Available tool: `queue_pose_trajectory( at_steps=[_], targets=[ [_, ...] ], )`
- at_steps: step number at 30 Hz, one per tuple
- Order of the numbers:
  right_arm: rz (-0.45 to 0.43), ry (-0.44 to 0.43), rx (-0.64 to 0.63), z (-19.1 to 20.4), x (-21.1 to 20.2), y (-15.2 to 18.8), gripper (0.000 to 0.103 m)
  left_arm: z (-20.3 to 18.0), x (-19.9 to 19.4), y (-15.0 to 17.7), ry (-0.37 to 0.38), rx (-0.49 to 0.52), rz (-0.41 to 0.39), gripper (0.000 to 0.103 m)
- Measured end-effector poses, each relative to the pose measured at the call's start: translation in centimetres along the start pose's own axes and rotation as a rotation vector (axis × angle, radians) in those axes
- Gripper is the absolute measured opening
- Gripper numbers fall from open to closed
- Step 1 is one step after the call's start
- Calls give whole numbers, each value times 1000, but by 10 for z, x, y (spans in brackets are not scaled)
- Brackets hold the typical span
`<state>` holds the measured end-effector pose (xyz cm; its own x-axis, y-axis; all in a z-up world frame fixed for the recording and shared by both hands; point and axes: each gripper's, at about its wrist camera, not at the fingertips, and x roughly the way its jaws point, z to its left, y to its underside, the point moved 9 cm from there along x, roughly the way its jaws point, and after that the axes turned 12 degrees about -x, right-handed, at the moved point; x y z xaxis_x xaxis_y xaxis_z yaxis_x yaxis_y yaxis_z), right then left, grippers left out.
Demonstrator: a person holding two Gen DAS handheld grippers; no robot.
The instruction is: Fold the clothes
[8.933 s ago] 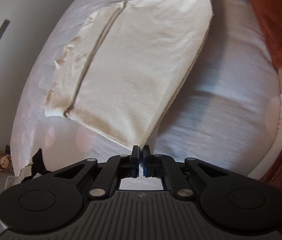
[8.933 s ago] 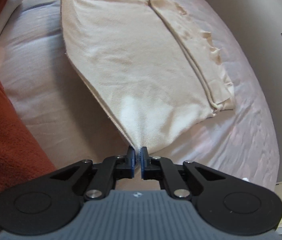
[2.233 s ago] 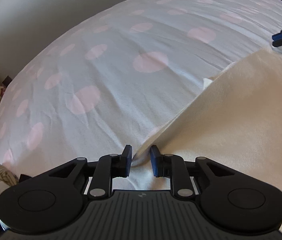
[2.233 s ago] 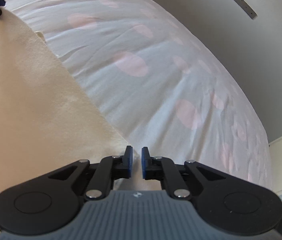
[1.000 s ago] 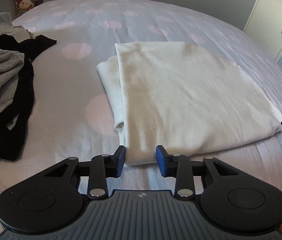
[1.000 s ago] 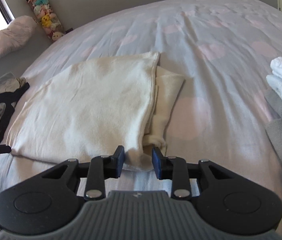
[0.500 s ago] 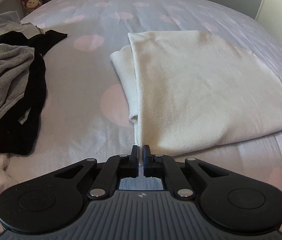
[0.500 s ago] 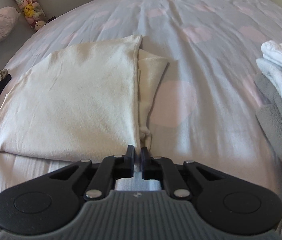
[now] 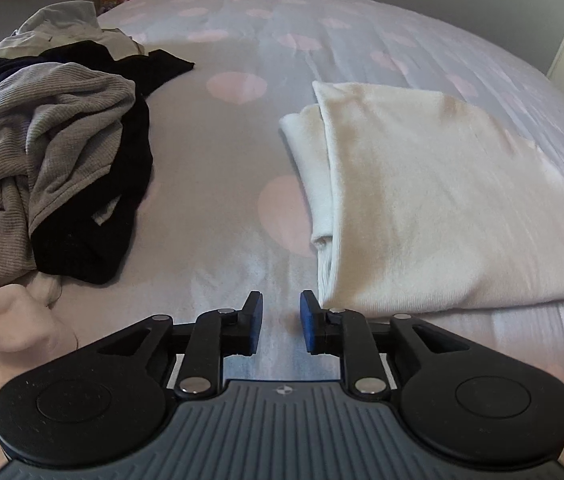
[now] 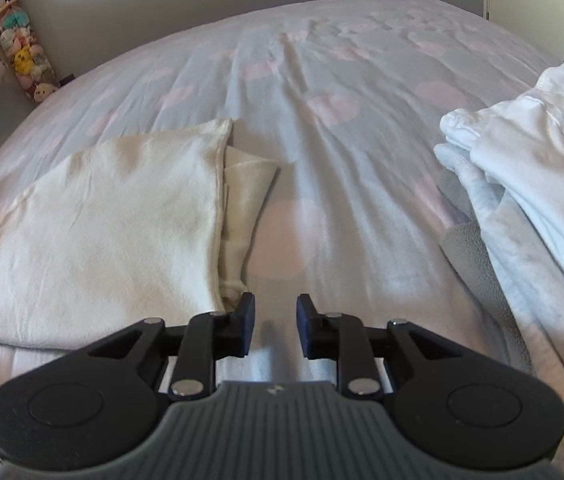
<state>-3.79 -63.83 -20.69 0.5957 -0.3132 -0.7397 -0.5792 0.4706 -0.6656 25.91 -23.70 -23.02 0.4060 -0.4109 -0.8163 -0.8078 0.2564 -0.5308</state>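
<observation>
A cream garment (image 9: 422, 200) lies folded flat on the bed, a narrower folded layer sticking out along its side. In the left wrist view it fills the right half; in the right wrist view the cream garment (image 10: 101, 232) fills the left half. My left gripper (image 9: 280, 320) hovers just left of the garment's near corner, its jaws opening with only bedsheet between them. My right gripper (image 10: 275, 326) sits just right of the other near corner, jaws also opening, nothing between them.
A heap of grey and black clothes (image 9: 49, 152) lies left of the garment, with a pale pink piece (image 9: 9, 320) near me. Folded white and grey clothes (image 10: 522, 184) are stacked at the right. The bedsheet (image 10: 342, 80) has pink dots. Plush toys (image 10: 21, 52) stand by the wall.
Half a second ago both grippers were shut at the garment's near corners. Now both have let go, opened, and drawn slightly outward off the cloth, which stays flat.
</observation>
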Motion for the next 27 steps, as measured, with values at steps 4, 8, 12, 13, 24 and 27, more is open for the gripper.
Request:
queue_pose_trajectory(
  at_steps=[4, 8, 12, 13, 24, 27],
  targets=[
    [-52, -7, 3, 2, -3, -9, 41, -4, -5, -8, 45, -26, -48, 47],
    [-62, -24, -19, 11, 3, -13, 43, -13, -2, -14, 69, -26, -75, 49],
    [-78, -40, -15, 16, 11, -18, 49, -17, 6, -21, 74, -39, -95, 52],
    [-80, -45, -10, 17, 14, -19, 49, -19, 9, -23, 77, -46, -96, 52],
    [-60, -71, 18, 21, 49, -26, 58, -32, 46, -30, 87, -64, -65, 54],
    [-58, -78, 12, 22, 55, -26, 58, -31, 54, -32, 104, -94, -63, 58]
  ],
)
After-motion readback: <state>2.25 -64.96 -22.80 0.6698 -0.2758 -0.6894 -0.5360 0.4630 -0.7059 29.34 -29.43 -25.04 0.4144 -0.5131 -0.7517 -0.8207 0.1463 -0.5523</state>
